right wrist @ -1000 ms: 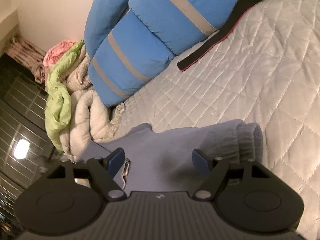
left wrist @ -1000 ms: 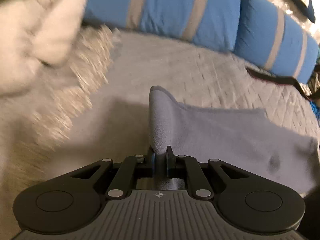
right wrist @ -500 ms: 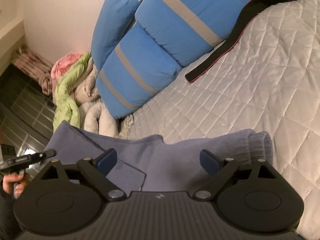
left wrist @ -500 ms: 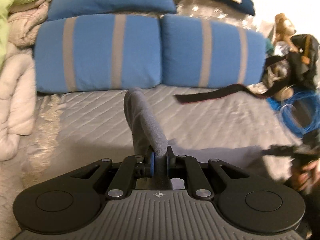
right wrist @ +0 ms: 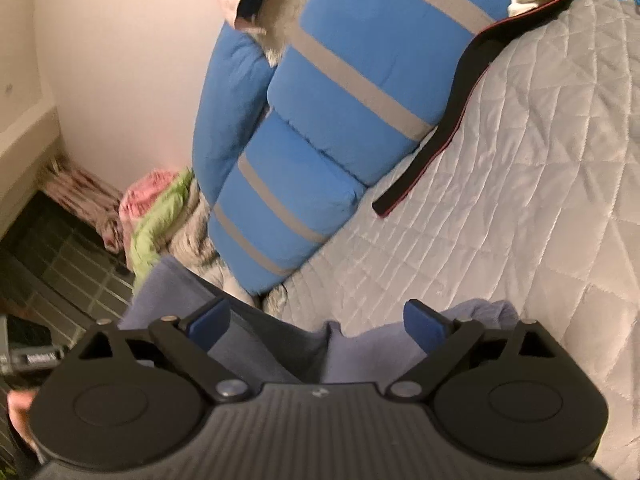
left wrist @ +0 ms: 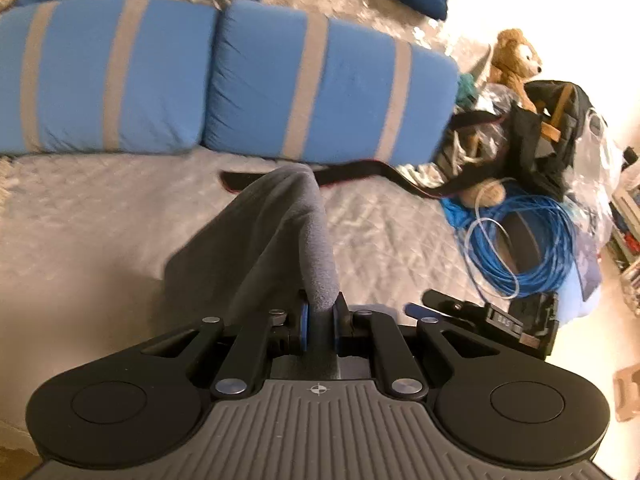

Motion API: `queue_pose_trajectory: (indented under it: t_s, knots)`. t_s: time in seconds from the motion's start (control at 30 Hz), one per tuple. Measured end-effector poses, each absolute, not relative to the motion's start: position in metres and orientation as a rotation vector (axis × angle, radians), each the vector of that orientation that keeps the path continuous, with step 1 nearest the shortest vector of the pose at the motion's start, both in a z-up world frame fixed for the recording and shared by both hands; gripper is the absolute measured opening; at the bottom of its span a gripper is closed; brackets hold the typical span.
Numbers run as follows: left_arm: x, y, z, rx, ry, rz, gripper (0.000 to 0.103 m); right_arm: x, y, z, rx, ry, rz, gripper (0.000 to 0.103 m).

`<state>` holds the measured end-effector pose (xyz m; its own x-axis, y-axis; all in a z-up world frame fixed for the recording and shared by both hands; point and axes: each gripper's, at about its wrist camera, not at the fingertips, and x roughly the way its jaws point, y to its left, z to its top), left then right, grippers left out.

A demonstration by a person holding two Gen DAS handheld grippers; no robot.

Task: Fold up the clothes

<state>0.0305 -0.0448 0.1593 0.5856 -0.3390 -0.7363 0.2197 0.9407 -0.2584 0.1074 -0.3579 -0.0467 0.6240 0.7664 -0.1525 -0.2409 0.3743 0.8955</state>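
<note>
Pinching a thick fold of the grey sweatshirt (left wrist: 280, 236), my left gripper (left wrist: 319, 322) has its jaws pressed together on the fabric, which rises in a hump ahead of the fingers and drapes down toward the quilted grey bedspread (left wrist: 100, 196); where the cloth ends below is cut off by the gripper body. My right gripper (right wrist: 318, 322) has its jaws spread wide, blue pads (right wrist: 210, 320) hovering over the same garment, which looks bluish there and bunches beneath the housing, so I cannot tell whether the pads touch it. Beyond lie the blue striped pillows (left wrist: 320, 88) against the wall, a black strap (right wrist: 440, 132) trailing across the quilt, a coil of blue cable (left wrist: 520, 240) and a teddy bear (left wrist: 516, 60) half buried in clutter. A hand (right wrist: 20, 416) shows at the right view's lower left edge, mostly hidden.
</note>
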Motion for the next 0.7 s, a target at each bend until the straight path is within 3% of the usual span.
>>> queue_pose_trajectory:
  t_s: [0.2, 0.43, 0.53, 0.63, 0.7]
  knots:
    - [0.041, -0.087, 0.129, -0.137, 0.929, -0.371, 0.013, 0.104, -0.374, -0.050, 1.022, 0.593, 0.679, 0.098]
    - [0.053, -0.079, 0.114, -0.138, 0.925, -0.397, 0.051, 0.101, -0.370, -0.048, 0.884, 0.637, 0.638, 0.098]
    - [0.058, -0.074, 0.109, -0.141, 0.921, -0.405, 0.054, 0.102, -0.366, -0.052, 0.849, 0.682, 0.616, 0.098]
    - [0.063, -0.068, 0.103, -0.144, 0.916, -0.413, 0.055, 0.103, -0.360, -0.054, 0.808, 0.729, 0.631, 0.092]
    - [0.065, -0.056, 0.099, -0.114, 0.899, -0.385, 0.056, 0.102, -0.353, -0.055, 0.766, 0.759, 0.644, 0.081]
